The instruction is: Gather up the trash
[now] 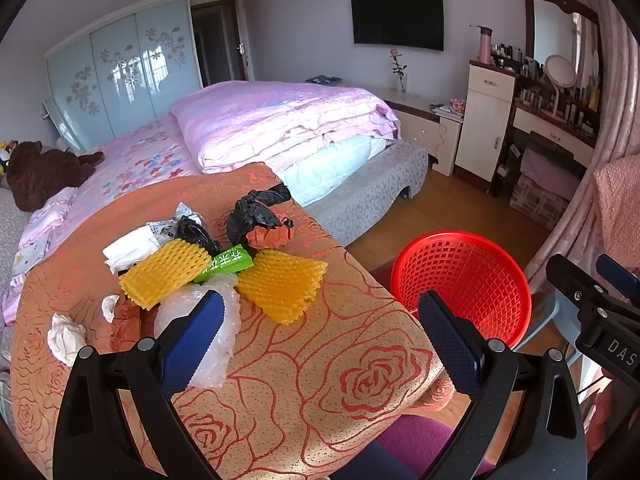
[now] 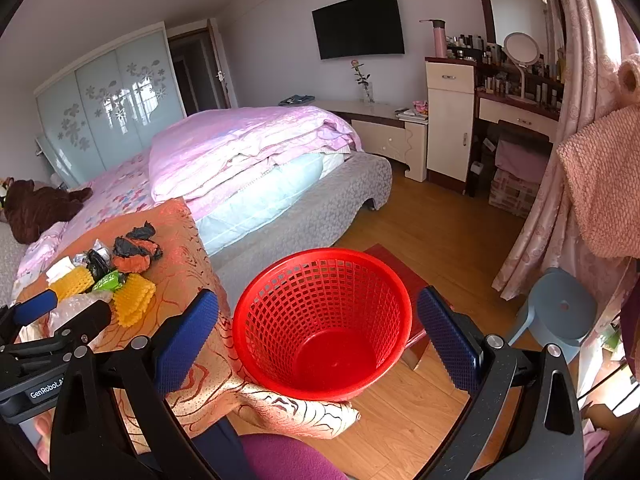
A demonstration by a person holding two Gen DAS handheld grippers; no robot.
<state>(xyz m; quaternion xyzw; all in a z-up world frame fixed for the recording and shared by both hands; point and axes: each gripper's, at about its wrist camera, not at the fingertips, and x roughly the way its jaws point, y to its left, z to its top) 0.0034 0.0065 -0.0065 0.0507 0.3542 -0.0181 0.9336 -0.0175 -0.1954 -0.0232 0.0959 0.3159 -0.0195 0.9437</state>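
Trash lies in a heap on an orange rose-patterned cloth point(image 1: 312, 364): two yellow foam nets point(image 1: 166, 272) point(image 1: 280, 284), a green wrapper point(image 1: 228, 262), black plastic bags point(image 1: 256, 212), white tissues point(image 1: 66, 338) and a clear plastic bag point(image 1: 220, 344). A red mesh basket point(image 1: 464, 284) point(image 2: 324, 320) stands empty to the right of the cloth. My left gripper point(image 1: 320, 340) is open above the cloth, its left finger over the clear bag. My right gripper point(image 2: 320, 340) is open, hovering over the basket. Neither holds anything.
Behind the cloth is a bed point(image 1: 280, 120) with a pink quilt and a brown plush toy point(image 1: 40, 168). A grey plastic stool point(image 2: 560, 312) stands on the wooden floor by pink curtains point(image 2: 560, 200). A dressing table point(image 2: 516, 108) is at the back right.
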